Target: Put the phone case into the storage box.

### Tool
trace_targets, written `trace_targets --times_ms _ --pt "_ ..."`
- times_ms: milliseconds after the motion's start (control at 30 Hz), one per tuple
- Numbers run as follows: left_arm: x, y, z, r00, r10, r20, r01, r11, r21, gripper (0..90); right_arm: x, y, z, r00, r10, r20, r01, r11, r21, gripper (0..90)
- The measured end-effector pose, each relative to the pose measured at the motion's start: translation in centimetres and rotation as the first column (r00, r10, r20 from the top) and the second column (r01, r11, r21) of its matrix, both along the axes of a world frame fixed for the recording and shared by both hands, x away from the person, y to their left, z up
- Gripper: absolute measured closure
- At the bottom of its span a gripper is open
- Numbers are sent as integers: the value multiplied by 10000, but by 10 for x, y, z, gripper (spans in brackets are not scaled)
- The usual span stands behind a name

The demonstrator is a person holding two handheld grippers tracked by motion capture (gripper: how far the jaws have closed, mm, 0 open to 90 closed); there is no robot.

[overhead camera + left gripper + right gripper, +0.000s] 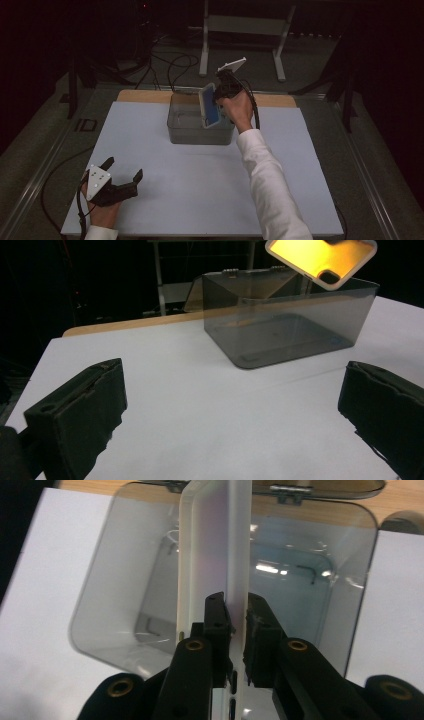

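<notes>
A clear grey plastic box [180, 131] with its hinged lid open stands at the far middle of the white table. My right gripper [222, 95] is shut on a phone case [210, 106], white-rimmed with a blue inner face, and holds it upright above the box's right side. In the right gripper view the case [220, 545] stands edge-on between the black jaws [236, 612], over the open box [125, 600]. In the left gripper view the case [320, 257] hangs above the box [290, 325]. My left gripper [122, 170] rests open at the near left of the table, nothing between its jaws.
The white sheet [200, 190] covers a wooden tabletop [145, 96] showing along the far edge. A metal stand [242, 30] and cables [170, 65] lie on the dark floor beyond the table. The box holds nothing that I can make out.
</notes>
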State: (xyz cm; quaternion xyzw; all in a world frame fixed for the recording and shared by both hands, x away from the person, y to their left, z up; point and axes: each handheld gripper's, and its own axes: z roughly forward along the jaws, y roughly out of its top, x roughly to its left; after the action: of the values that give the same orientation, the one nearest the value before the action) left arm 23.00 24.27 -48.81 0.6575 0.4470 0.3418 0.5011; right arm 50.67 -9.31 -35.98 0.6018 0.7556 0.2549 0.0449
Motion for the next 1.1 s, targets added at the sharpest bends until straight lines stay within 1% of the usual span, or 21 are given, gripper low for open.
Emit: trace_targets --times_ms 133,200,267,333,367,533,567,733,833,933,1100 --pt "0 1 0 10000 17 17 -17 10000 -52 2 3 -2 -3 9998 -196 -21 196 9998 -74 825" --pt "-1 1 0 10000 48 37 -48 10000 -84 2 5 -3 -4 9995 -320 53 322 9991 -285 825" --pt "-1 2 0 10000 62 30 -62 9999 -110 2 5 -5 -4 9989 -441 125 445 9983 -377 825" --pt "-1 2 0 10000 11 19 -10 9995 -312 2 6 -6 -5 9986 -520 112 524 9979 -393 826" --pt "-1 2 1 10000 14 16 -13 9994 -341 2 7 -6 -5 9983 -575 119 580 9974 -426 826" --pt "-1 2 1 10000 17 22 -17 9996 -289 2 8 -6 -7 9974 -700 155 709 9950 -707 825" --pt "-1 2 0 10000 16 25 -16 9996 -298 2 9 -6 -8 9974 -694 168 706 9940 -837 825" --pt "-1 2 1 10000 28 45 -27 9996 -269 2 10 -7 -13 9956 -919 208 938 9873 -1282 825" --pt "-1 2 0 10000 26 43 -24 9996 -267 2 11 -7 -16 9948 -1008 151 1019 9859 -1328 825" --pt "-1 2 0 10000 13 40 -12 9997 -256 2 11 -8 -20 9942 -1055 199 1073 9804 -1654 824" --pt "-2 2 1 10000 4 29 -3 9997 -237 2 12 -11 -28 9934 -1141 71 1136 9786 -1714 824"
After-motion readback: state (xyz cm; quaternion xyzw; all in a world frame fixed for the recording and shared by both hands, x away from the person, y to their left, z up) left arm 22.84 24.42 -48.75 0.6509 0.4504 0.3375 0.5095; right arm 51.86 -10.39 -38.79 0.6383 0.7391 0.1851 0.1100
